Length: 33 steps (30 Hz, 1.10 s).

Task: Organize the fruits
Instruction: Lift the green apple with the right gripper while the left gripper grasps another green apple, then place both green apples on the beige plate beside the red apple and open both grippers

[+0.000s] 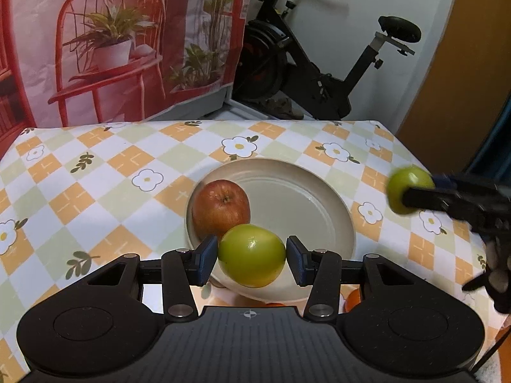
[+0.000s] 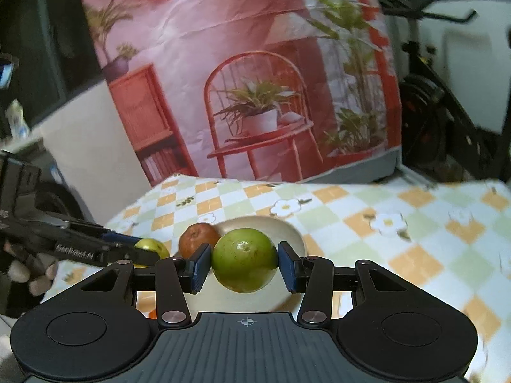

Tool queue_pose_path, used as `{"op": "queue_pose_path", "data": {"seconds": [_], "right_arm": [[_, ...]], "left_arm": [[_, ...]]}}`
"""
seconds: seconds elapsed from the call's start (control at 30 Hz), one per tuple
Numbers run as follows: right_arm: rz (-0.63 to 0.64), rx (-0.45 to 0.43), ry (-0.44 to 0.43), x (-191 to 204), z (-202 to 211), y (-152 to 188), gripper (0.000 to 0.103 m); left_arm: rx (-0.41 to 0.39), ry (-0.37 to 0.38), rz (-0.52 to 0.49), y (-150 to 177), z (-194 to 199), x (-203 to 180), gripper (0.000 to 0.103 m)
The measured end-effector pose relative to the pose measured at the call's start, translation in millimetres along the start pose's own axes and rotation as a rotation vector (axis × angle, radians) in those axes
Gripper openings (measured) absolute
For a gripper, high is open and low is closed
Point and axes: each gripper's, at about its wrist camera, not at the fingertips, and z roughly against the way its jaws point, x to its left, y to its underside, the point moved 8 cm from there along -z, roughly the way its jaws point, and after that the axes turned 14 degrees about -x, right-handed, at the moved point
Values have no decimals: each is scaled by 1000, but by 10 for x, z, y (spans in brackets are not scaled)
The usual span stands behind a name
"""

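Both tools are clamped on green apples, the left tool point(image 1: 252, 257) low over the plate's point(image 1: 319, 198) near rim beside the red apple point(image 1: 221, 207), the right tool point(image 2: 244, 265) further back.

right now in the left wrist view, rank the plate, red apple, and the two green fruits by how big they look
1. plate
2. green fruit in the left claw and red apple: look about alike, and the fruit is nearer the camera, so unranked
3. green fruit in the right claw, farther off
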Motion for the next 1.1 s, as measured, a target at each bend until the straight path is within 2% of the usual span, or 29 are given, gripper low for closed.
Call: {"op": "queue_pose_path", "data": {"seconds": [0.23, 0.4, 0.53, 0.8, 1.1], "right_arm": [[87, 71, 34, 8, -744, -56, 42], [147, 156, 43, 69, -1267, 51, 42], [105, 207, 61, 64, -1589, 199, 42], [64, 229, 81, 72, -1811, 344, 42], [0, 234, 133, -37, -1945, 410, 42]], "left_arm": [[2, -14, -50, 108, -157, 12, 50], [11, -7, -84, 144, -231, -9, 50], [17, 3, -119, 158, -254, -47, 50], [47, 4, -106, 239, -323, 52, 50], [41, 19, -98, 236, -327, 65, 50]]}}
